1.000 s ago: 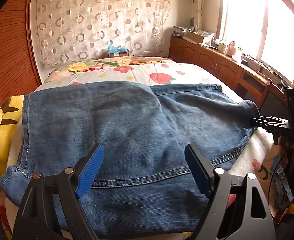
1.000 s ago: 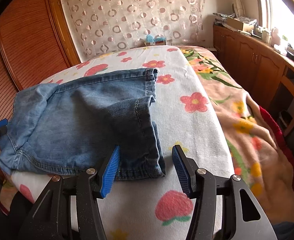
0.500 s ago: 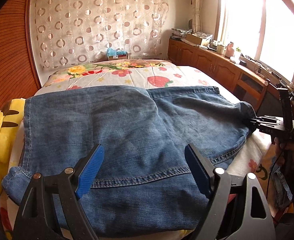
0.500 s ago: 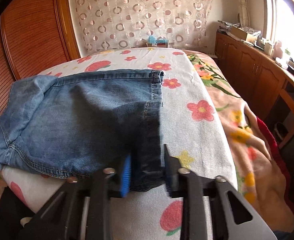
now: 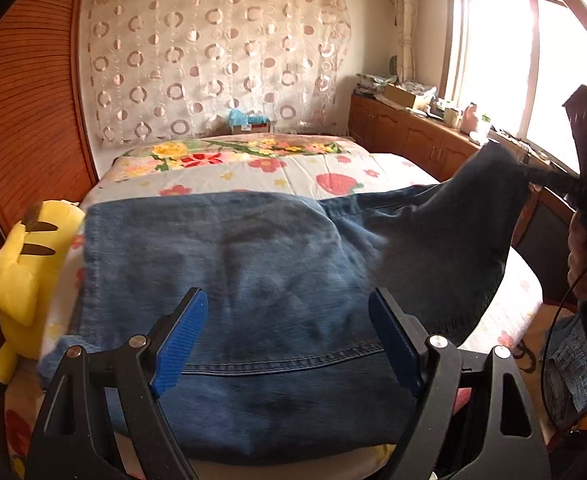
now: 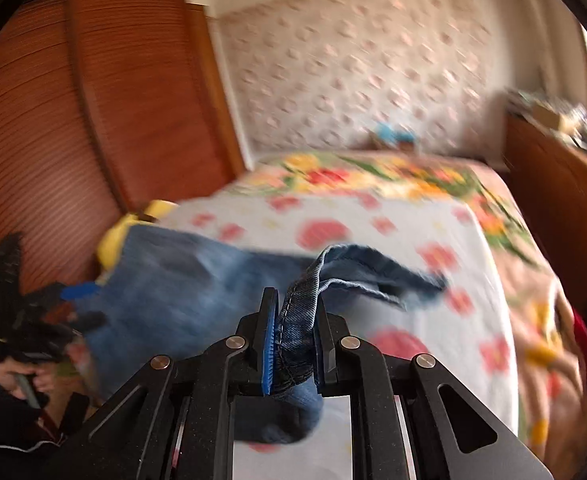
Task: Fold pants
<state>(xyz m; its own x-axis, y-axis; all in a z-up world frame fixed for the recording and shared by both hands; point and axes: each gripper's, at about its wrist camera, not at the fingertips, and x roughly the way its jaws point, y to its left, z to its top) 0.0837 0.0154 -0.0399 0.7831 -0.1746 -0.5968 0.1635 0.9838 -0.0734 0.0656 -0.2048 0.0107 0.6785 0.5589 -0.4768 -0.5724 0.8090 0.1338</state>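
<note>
Blue denim pants lie spread across the flowered bed. My left gripper hovers open just above their near edge with only flat cloth below it. In the left wrist view my right gripper holds the pants' right end raised off the bed. Its jaws are still closing, and the pads pinch the stitched hem. The lifted leg trails back toward the mattress. In the blurred right wrist view my left gripper sits at the pants' far left end.
A yellow plush toy lies at the bed's left edge beside the wooden wardrobe. Low wooden cabinets with clutter run under the window on the right. A hand holds the right gripper, and more denim lies below it.
My right gripper closed on the hem of the pants and rose with it, lifting that end off the bed. The left gripper rose slightly and stayed open.
</note>
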